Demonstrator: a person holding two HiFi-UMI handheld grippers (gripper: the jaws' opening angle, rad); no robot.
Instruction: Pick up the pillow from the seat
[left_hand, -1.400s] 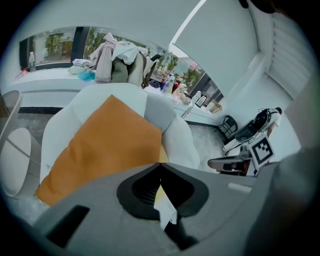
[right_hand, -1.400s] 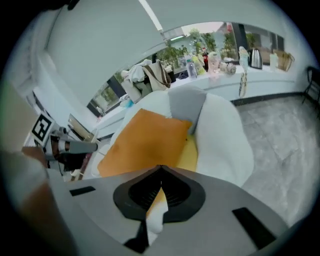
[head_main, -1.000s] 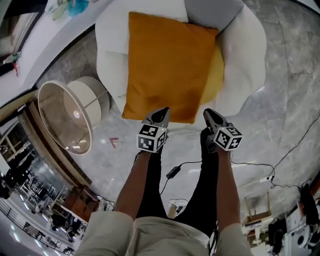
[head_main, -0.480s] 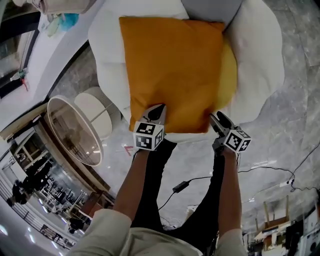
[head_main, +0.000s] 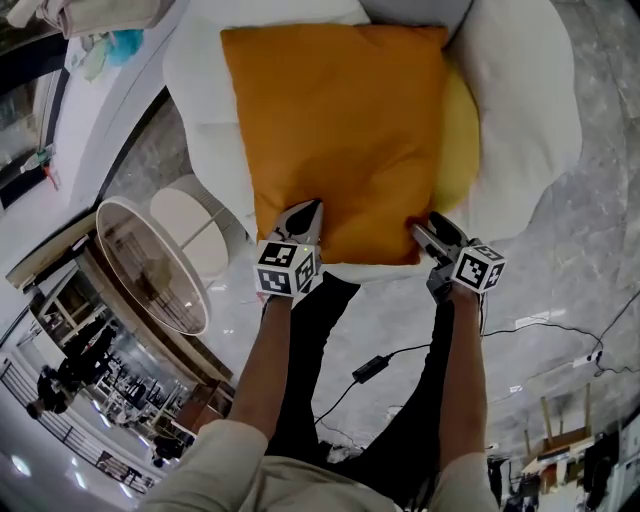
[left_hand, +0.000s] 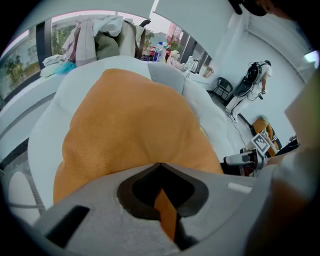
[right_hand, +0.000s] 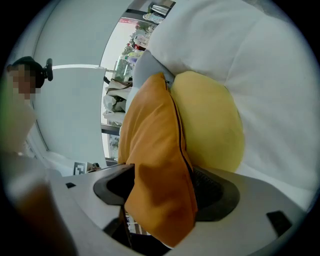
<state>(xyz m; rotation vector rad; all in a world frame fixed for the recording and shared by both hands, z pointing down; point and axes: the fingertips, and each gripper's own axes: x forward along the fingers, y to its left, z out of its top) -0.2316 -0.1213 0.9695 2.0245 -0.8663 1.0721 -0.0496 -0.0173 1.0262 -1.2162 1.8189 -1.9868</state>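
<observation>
An orange square pillow (head_main: 340, 130) lies on the seat of a white armchair (head_main: 520, 110), partly over a round yellow cushion (head_main: 458, 140). My left gripper (head_main: 303, 212) is at the pillow's near left edge. In the left gripper view its jaws are shut on a thin fold of the orange pillow (left_hand: 130, 130). My right gripper (head_main: 422, 228) is at the near right corner. Its jaws are opening, and the pillow's corner (right_hand: 155, 165) hangs between them, beside the yellow cushion (right_hand: 210, 125).
A round lamp shade (head_main: 150, 265) stands on the marble floor left of the armchair. A black cable (head_main: 375, 365) runs across the floor near the person's legs. A grey cushion (head_main: 415, 12) sits at the chair's back. A white counter runs along the upper left.
Both grippers have moved forward onto the pillow's near edge. The right gripper's jaws have gone from shut to spread around the pillow's corner.
</observation>
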